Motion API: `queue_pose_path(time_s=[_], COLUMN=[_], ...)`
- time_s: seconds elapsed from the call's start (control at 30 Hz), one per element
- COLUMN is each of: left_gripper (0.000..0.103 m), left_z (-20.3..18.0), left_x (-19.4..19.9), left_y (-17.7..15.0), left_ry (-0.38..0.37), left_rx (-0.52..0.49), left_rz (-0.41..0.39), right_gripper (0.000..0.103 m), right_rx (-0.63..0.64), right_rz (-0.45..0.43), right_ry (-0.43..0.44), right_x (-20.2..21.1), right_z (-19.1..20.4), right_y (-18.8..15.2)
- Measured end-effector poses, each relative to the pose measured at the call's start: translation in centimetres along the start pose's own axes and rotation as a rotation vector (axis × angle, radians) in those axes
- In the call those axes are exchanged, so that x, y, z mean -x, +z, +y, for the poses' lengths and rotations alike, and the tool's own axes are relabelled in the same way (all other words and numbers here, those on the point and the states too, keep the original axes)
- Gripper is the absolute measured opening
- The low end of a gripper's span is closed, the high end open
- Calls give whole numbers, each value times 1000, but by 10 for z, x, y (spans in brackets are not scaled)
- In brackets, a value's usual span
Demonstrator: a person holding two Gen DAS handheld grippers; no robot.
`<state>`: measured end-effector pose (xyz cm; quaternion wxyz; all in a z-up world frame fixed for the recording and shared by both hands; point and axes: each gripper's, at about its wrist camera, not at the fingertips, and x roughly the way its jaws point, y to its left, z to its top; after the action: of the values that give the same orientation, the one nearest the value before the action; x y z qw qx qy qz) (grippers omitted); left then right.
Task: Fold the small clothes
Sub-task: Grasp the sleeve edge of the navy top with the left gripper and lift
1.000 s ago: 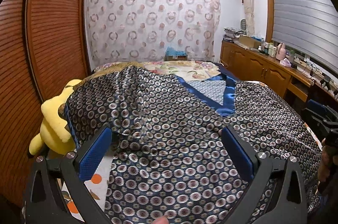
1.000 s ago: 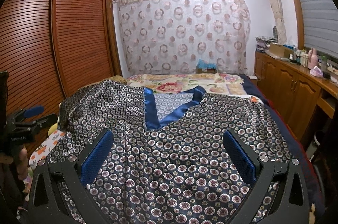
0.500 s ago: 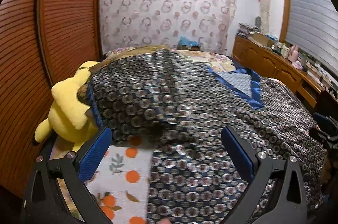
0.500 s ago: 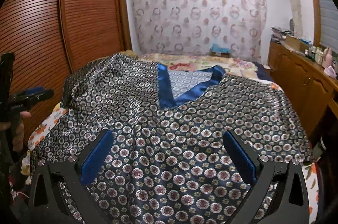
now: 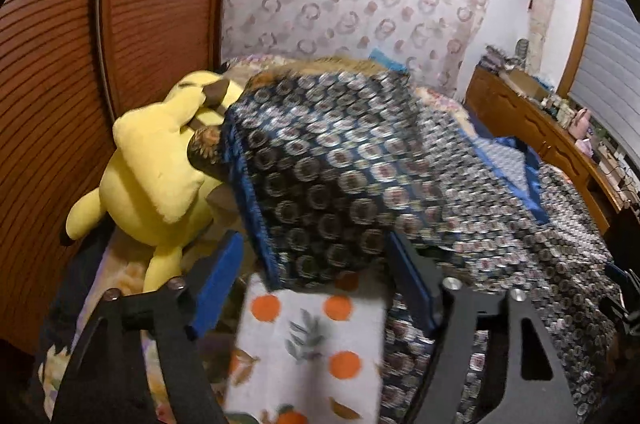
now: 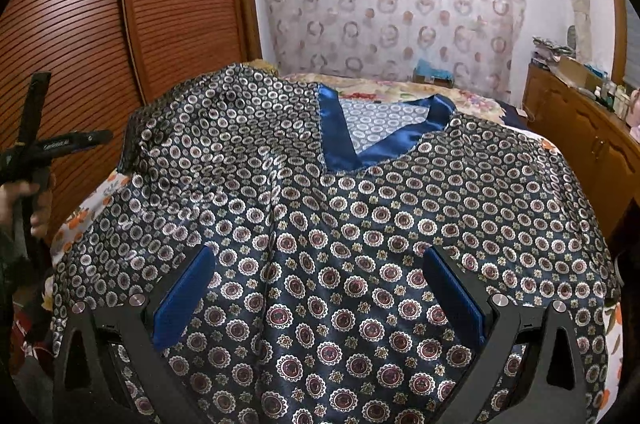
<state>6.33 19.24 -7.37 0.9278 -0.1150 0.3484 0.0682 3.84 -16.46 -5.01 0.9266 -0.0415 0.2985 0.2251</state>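
A dark blue satin top (image 6: 360,224) with a circle print and a blue V-neck trim (image 6: 336,144) lies spread flat on the bed. My right gripper (image 6: 318,294) is open and empty, low over the top's lower middle. My left gripper (image 5: 316,280) is open and empty at the top's left side, its pads either side of the left sleeve (image 5: 320,176), whose blue-hemmed cuff edge (image 5: 256,220) hangs just in front. The left gripper also shows at the left edge of the right wrist view (image 6: 40,148), held in a hand.
A yellow plush toy (image 5: 156,168) sits at the bed's left edge against the brown slatted wardrobe (image 5: 80,64). White bedding with orange fruit print (image 5: 312,344) lies under the left gripper. A wooden cabinet (image 5: 540,132) runs along the right wall.
My left gripper has swung left from over the top's body to its left sleeve, bringing the plush toy and fruit-print bedding into view. My right gripper has moved slightly closer to the top.
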Motion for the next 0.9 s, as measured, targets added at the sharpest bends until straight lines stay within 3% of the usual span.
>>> queue_pose_path(time_s=[0.33, 0.47, 0.57, 0.67, 0.9], left_gripper=[72, 44, 24, 6, 3], left_z=[15, 17, 17, 20, 8], left_x=[-53, -54, -47, -40, 8], left_y=[-1, 0, 1, 1, 23], left_ry=[15, -19, 27, 15, -43], left_rx=[-12, -6, -39, -56, -83], left_rz=[174, 175, 152, 138, 0], right_gripper=[103, 103, 103, 103, 103], right_rx=[-14, -20, -29, -34, -38], right_rz=[19, 16, 17, 16, 15], right_ry=[9, 14, 22, 26, 28], right_x=[-15, -14, -14, -13, -11], right_z=[-2, -3, -4, -7, -8], right_y=[-1, -3, -4, -5, -6])
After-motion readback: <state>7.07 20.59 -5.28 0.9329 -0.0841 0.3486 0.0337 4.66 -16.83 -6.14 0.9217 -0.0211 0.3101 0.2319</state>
